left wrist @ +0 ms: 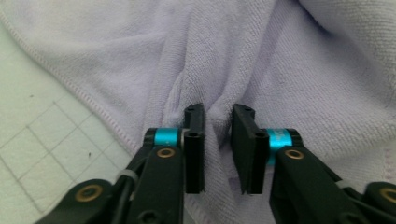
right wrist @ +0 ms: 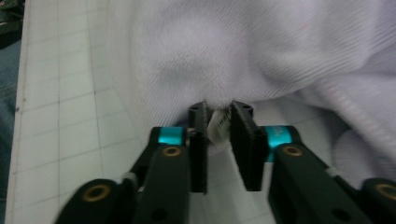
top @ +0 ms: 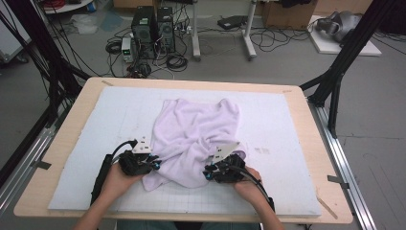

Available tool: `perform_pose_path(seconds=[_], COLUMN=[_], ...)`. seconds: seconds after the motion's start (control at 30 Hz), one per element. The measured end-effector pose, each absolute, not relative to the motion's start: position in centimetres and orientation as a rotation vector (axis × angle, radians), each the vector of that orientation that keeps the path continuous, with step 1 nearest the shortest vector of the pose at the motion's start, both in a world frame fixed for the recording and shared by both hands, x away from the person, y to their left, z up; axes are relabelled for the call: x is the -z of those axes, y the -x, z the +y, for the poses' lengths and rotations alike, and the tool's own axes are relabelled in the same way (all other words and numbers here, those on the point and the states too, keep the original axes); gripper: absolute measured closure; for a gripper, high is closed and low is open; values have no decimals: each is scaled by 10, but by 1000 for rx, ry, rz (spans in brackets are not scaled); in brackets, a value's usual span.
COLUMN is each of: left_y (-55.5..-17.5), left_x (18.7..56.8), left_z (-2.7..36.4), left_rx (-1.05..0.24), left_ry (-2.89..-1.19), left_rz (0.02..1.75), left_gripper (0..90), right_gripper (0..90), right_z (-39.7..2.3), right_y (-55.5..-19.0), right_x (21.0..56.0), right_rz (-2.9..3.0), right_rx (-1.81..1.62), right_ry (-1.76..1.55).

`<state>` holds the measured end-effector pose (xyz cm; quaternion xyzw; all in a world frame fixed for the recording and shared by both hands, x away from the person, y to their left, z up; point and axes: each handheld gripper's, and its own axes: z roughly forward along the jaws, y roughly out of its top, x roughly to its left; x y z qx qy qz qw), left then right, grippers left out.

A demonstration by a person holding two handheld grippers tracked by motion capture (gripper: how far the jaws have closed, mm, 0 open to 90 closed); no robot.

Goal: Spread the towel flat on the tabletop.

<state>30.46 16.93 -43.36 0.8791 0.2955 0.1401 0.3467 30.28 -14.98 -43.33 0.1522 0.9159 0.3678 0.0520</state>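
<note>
My left gripper (left wrist: 218, 122) has its fingers (left wrist: 195, 140) narrowed to a small gap, and a raised fold of the lavender towel (top: 196, 134) is pinched between them. My right gripper (right wrist: 218, 119) is just as narrow; between its fingers (right wrist: 243, 140) sits a small white tag at the towel's hem, and the cloth bunches right above the tips, so it grips the towel there. In the high view my left gripper (top: 155, 165) and my right gripper (top: 208, 173) both hold the near edge. The towel lies crumpled in the middle of the bench (top: 297, 103), on a white gridded mat (top: 277, 143), its far part spread wider, its near part gathered into folds. Beyond the bench, computer towers (top: 153, 31) and loose cables sit on the grey floor.
</note>
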Motion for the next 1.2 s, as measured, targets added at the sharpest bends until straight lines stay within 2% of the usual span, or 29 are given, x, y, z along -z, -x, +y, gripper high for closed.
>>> perform_pose_path(seconds=[0.1,0.27,0.5,0.6,0.67,0.73,0.87,0.97,1.03,1.07,1.1,1.13,1.2], left_y=[-303,-298,-294,-291,-292,-292,-294,-297,-298,-299,-300,-299,-297], left_x=[432,424,418,416,416,417,418,423,428,431,433,433,430], left_z=[170,175,175,173,174,175,176,172,168,166,164,163,165], left_rx=[-368,-376,-360,-352,-336,-334,-341,-348,-329,-313,-294,-305,-312], left_ry=[-2280,-2225,-2164,-2159,-2157,-2156,-2168,-2206,-2248,-2273,-2293,-2296,-2279], left_rz=[763,759,752,730,740,756,764,765,759,745,727,710,708], left_gripper=[811,818,800,745,637,551,518,511,579,667,766,824,861], right_gripper=[863,871,873,870,853,778,691,593,538,551,598,681,793], right_z=[-151,-165,-199,-212,-218,-221,-222,-214,-205,-200,-194,-189,-177], right_y=[-302,-289,-249,-231,-223,-220,-235,-256,-267,-272,-276,-279,-280], right_x=[437,428,412,405,402,399,399,406,410,412,414,415,414], right_rz=[2811,2807,2748,2748,2760,2723,2643,2630,2620,2625,2633,2641,2668], right_rx=[-1139,-1140,-1192,-1186,-1208,-1239,-1225,-1253,-1267,-1277,-1273,-1265,-1256], right_ry=[-449,-437,-461,-463,-451,-450,-497,-562,-589,-581,-567,-549,-483])
